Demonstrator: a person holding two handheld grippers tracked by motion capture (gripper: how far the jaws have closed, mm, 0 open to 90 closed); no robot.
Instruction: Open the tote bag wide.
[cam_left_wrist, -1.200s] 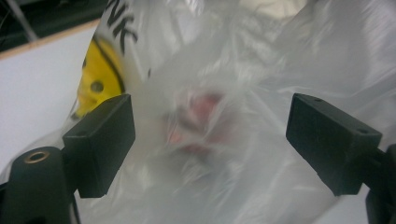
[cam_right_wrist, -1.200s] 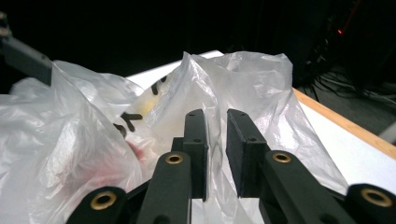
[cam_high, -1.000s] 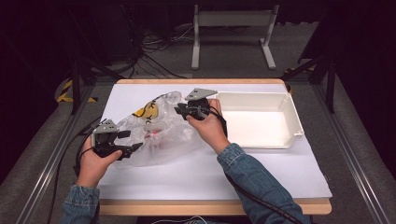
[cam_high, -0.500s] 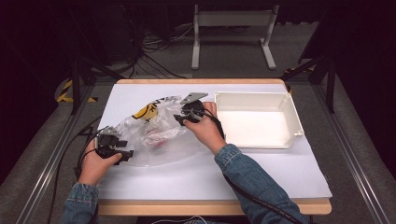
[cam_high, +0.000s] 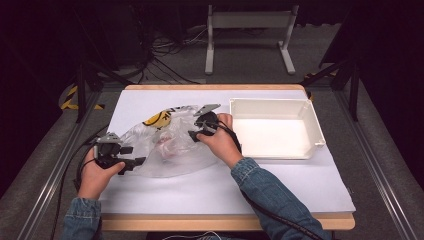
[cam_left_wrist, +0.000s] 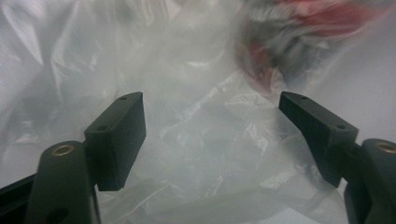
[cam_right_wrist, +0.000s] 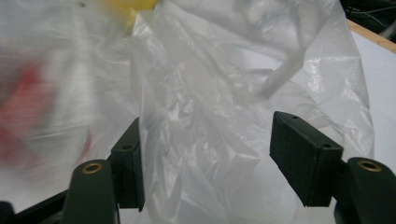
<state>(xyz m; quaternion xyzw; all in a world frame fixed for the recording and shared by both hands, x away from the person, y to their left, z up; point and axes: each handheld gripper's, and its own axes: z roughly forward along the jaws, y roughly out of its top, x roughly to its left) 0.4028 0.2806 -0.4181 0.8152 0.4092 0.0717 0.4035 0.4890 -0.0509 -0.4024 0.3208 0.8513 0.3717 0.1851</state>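
At nine o'clock on the white table (cam_high: 280, 185): left gripper (cam_high: 131, 156), jaws spread wide, crumpled film of the clear plastic bag (cam_high: 170, 145) lying between them, nothing clamped. At centre, toward ten o'clock: the bag itself, flat on the table, yellow mark at its far edge, blurred red contents (cam_left_wrist: 327, 28) inside. At the bag's two o'clock edge: right gripper (cam_high: 194, 129), jaws likewise apart, plastic bunched between them. At three o'clock: white tray (cam_high: 315, 122).
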